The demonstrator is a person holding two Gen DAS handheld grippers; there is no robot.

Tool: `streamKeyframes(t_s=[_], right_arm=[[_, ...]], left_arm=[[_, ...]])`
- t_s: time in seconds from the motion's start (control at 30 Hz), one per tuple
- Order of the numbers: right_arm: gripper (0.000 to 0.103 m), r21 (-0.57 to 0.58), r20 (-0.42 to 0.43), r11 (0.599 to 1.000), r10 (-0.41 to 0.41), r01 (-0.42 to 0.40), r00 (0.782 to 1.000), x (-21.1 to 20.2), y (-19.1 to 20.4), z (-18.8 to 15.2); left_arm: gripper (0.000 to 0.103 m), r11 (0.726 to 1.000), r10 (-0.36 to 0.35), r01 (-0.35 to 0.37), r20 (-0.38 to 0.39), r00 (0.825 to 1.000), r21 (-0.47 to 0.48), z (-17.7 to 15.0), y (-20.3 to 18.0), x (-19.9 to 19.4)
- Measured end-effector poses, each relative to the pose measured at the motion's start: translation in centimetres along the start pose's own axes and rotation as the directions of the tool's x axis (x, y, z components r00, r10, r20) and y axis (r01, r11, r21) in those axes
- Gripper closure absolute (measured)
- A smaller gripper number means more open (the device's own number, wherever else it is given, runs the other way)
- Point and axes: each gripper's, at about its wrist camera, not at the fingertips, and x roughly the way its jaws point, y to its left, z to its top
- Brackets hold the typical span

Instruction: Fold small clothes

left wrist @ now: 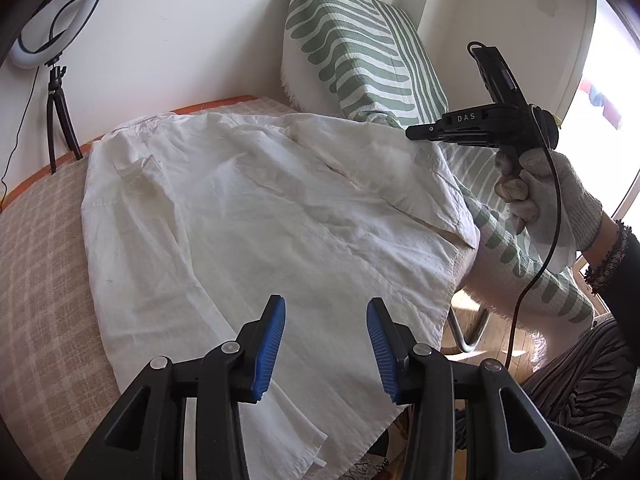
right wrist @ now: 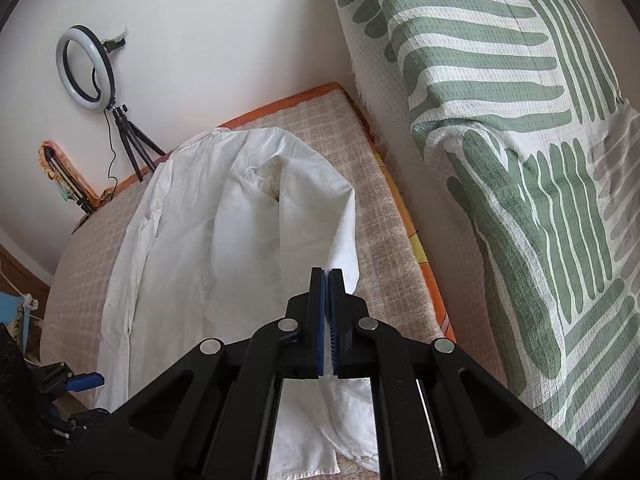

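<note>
White walls close off the far side of a checked beige mattress (right wrist: 384, 184) with an orange border, a ring light (right wrist: 85, 68) on its tripod standing at the back and a green-striped throw (right wrist: 520, 160) draped over furniture to the right. Spread across the mattress lies the white shirt (left wrist: 248, 216), wrinkled, its near hem spilling over the edge.

In the left wrist view, the left gripper (left wrist: 326, 344) hovers over the lower part of the shirt with its blue pads wide apart, holding nothing. The right gripper (right wrist: 326, 312) has its pads pressed together on a lifted edge of the white cloth, which rises in a tented fold from the mattress; how much fabric sits between the pads is hard to judge, since the bite is thin and partly hidden.

That thin bite is the main risk: a quick pull across could let the edge slip out and drop in a heap. With the left side unpinned, the whole shirt may also drag along the mattress instead of folding, or slide further off the near edge.
</note>
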Motion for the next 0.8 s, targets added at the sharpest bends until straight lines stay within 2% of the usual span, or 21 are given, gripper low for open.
streamKeyframes(t_s=[0.1, 0.23, 0.37, 0.43, 0.5, 0.53, 0.63, 0.73, 0.8], right_arm=[[0.100, -0.094, -0.004, 0.994, 0.051, -0.052, 0.999, 0.3, 4.2, -0.4], [0.100, -0.204, -0.076, 0.970, 0.121, -0.134, 0.990, 2.4, 9.4, -2.4], [0.100, -0.270, -0.165, 0.947, 0.132, -0.173, 0.977, 5.4, 12.3, -4.7], [0.099, -0.264, -0.217, 0.944, 0.143, -0.199, 0.966, 6.5, 12.6, -5.3], [0.095, -0.225, -0.271, 0.939, 0.198, -0.261, 0.942, 6.9, 12.1, -5.7], [0.088, -0.210, -0.274, 0.936, 0.220, -0.282, 0.936, 6.7, 12.0, -5.7], [0.058, -0.164, -0.245, 0.927, 0.294, -0.338, 0.924, 4.8, 11.1, -5.3], [0.056, -0.119, -0.185, 0.929, 0.325, -0.349, 0.927, 2.5, 9.4, -4.4], [0.056, -0.095, -0.148, 0.947, 0.291, -0.306, 0.945, 1.5, 7.6, -4.0]], left_arm=[[0.060, 1.000, 0.004, -0.004, 0.008, 1.000, -0.010, 0.1, 0.3, -0.3], [0.060, 1.000, 0.018, -0.017, 0.024, 1.000, -0.021, 0.1, 1.0, -0.8], [0.060, 0.999, 0.031, -0.030, 0.029, 0.999, -0.039, -0.1, 1.8, -1.1], [0.060, 0.998, 0.035, -0.034, 0.024, 0.999, -0.046, -0.3, 2.1, -1.1], [0.060, 0.998, 0.040, -0.039, 0.017, 0.999, -0.042, -0.6, 2.2, -1.1], [0.060, 0.998, 0.042, -0.041, 0.015, 0.999, -0.039, -0.6, 2.2, -1.0], [0.060, 0.999, 0.040, -0.039, 0.014, 0.999, -0.032, -0.7, 2.0, -1.1], [0.060, 0.999, 0.034, -0.034, 0.019, 0.999, -0.024, -0.6, 1.6, -1.2], [0.060, 0.999, 0.031, -0.031, 0.021, 0.999, -0.015, -0.6, 1.2, -1.2]])
